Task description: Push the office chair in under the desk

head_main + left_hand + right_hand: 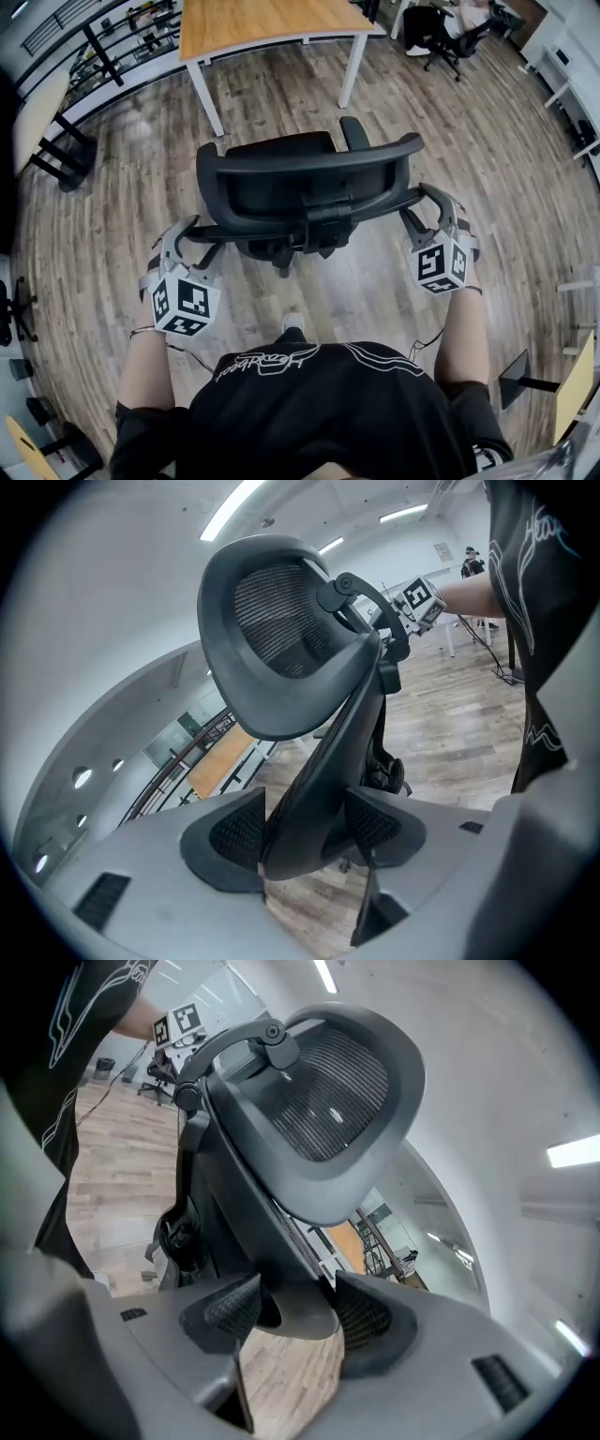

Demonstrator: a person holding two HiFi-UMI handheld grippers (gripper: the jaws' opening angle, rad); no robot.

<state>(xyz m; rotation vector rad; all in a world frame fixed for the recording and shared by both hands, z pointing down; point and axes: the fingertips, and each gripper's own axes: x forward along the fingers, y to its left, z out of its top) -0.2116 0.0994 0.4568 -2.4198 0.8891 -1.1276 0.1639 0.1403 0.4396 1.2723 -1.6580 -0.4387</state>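
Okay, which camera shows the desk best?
Head view: the desk shows its wooden top and white legs there, ahead of the office chair. Both gripper views catch only a small wooden patch of it past the chair's back.

- The floor (103, 197) is grey-brown wood planking, and it fills most of the head view.
- The office chair (300, 183) stands on it – black, its back toward the camera, its base partly seen under the seat.
- The worktop (262, 23) stands beyond the chair on white legs, with a bare strip of floor between them; the chair is not under it.
- A second black chair (441, 37) stands on the floor far off to the right.
- Another table (37, 112), pale-topped with dark legs, stands at the left edge.
- A light shoe (293, 323) rests on the planks just behind the office chair – the person's own.
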